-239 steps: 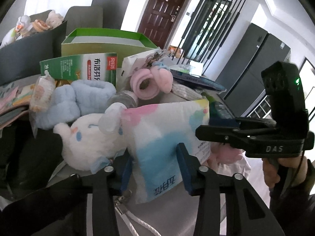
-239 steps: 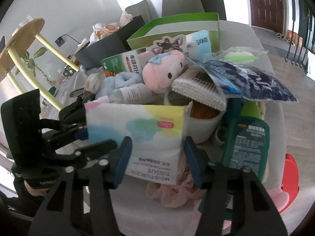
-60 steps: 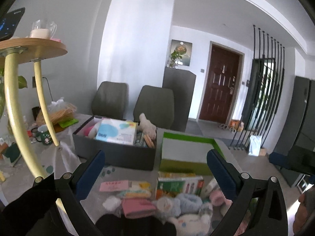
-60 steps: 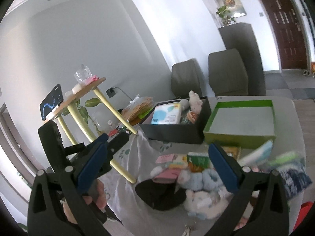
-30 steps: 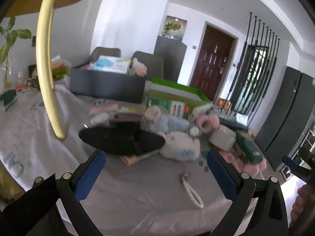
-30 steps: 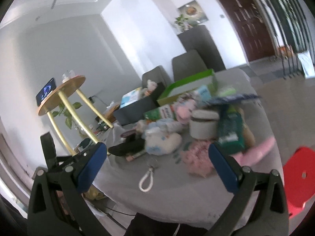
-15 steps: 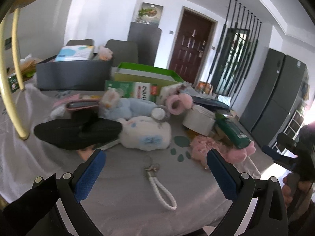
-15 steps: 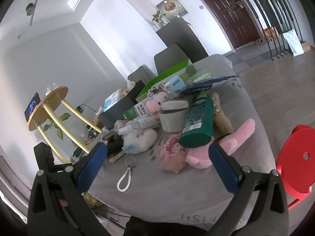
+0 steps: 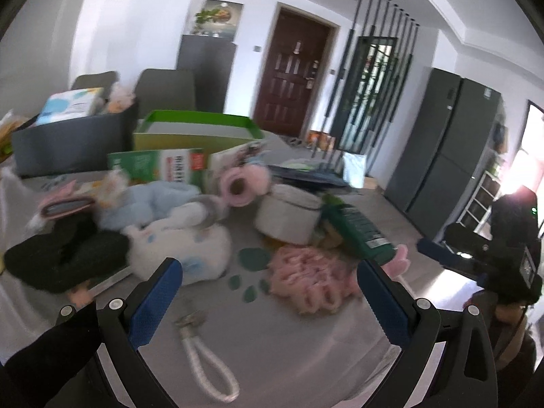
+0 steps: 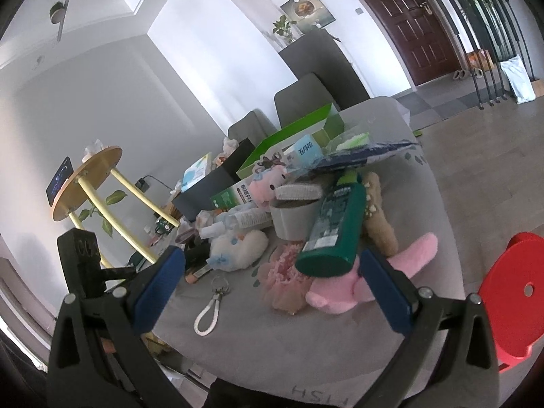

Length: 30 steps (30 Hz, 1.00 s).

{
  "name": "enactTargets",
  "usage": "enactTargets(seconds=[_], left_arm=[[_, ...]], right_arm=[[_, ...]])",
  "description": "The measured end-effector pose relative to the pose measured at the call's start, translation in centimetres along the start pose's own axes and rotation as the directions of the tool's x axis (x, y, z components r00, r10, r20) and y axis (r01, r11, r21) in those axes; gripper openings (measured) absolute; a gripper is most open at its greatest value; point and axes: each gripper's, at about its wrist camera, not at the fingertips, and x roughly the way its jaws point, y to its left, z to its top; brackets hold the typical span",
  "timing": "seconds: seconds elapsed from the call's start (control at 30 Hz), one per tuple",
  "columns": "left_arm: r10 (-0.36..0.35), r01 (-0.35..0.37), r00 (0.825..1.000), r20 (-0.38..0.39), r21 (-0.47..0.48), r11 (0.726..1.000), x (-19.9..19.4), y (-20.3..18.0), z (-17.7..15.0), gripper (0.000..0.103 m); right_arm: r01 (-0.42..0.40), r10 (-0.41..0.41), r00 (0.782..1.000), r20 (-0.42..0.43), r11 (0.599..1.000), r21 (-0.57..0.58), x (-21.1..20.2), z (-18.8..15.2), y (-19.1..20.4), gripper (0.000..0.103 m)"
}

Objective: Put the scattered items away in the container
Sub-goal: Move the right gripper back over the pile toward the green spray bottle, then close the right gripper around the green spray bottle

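A dark brown door stood in the white back wall, black bars right of it, two grey chairs to its left.

Near the table's front edge the grey cloth lies bare except for a white loop keychain. Behind the keychain a packed heap blocks the way: white plush, pink scrunchie, green bottle, grey tub. Behind the heap stands the dark bin.
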Motion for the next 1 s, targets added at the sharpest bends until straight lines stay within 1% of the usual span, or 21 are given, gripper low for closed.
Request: enactTargets(seconds=[0.17,0.3,0.37,0.47,0.5,0.57,0.73,0.87,0.93,0.97,1.0], left_arm=[[-0.079,0.080,0.997,-0.022,0.030,0.996,1.8,-2.1,0.6,0.102],[-0.105,0.108,0.993,-0.045,0.065,0.992,3.2,-3.6,0.8,0.102],[-0.121,0.124,0.991,-0.056,0.065,0.990,3.9,-4.1,0.9,0.101],[-0.147,0.151,0.986,-0.079,0.058,0.987,5.1,-4.6,1.2,0.091],[-0.155,0.161,0.983,-0.094,0.059,0.985,5.6,-4.9,1.2,0.090],[-0.175,0.183,0.978,-0.117,0.063,0.981,6.6,-5.4,1.3,0.090],[-0.227,0.241,0.963,-0.147,0.081,0.967,7.9,-6.8,1.6,0.090],[-0.249,0.265,0.954,-0.167,0.078,0.961,9.0,-7.4,1.7,0.089],[-0.254,0.272,0.949,-0.186,0.077,0.959,9.6,-7.6,1.6,0.079],[-0.255,0.274,0.946,-0.198,0.074,0.959,9.9,-7.7,1.5,0.070],[-0.266,0.284,0.941,-0.208,0.063,0.957,10.3,-7.6,1.5,0.069]], right_arm=[[0.000,0.000,1.000,-0.024,1.000,0.014,0.5,1.0,-1.0,0.103],[0.024,-0.024,0.999,-0.044,1.000,0.004,1.0,1.5,-1.7,0.101],[0.022,-0.022,0.998,-0.055,1.000,0.001,1.2,1.8,-2.1,0.097],[0.035,-0.035,0.997,-0.074,0.999,-0.003,1.7,2.3,-2.6,0.093],[0.034,-0.034,0.996,-0.081,0.999,-0.002,1.9,2.4,-2.8,0.092],[0.029,-0.029,0.995,-0.096,1.000,0.001,2.3,2.8,-3.3,0.089],[0.020,-0.019,0.991,-0.132,1.000,0.011,3.4,3.4,-4.3,0.086],[0.017,-0.016,0.985,-0.172,1.000,0.004,4.5,3.8,-4.8,0.078],[0.013,-0.015,0.981,-0.193,1.000,-0.010,5.1,3.9,-4.8,0.075],[0.012,-0.014,0.979,-0.205,1.000,-0.014,5.4,4.0,-4.9,0.073],[0.011,-0.016,0.976,-0.219,1.000,-0.021,5.7,4.0,-4.9,0.071]])
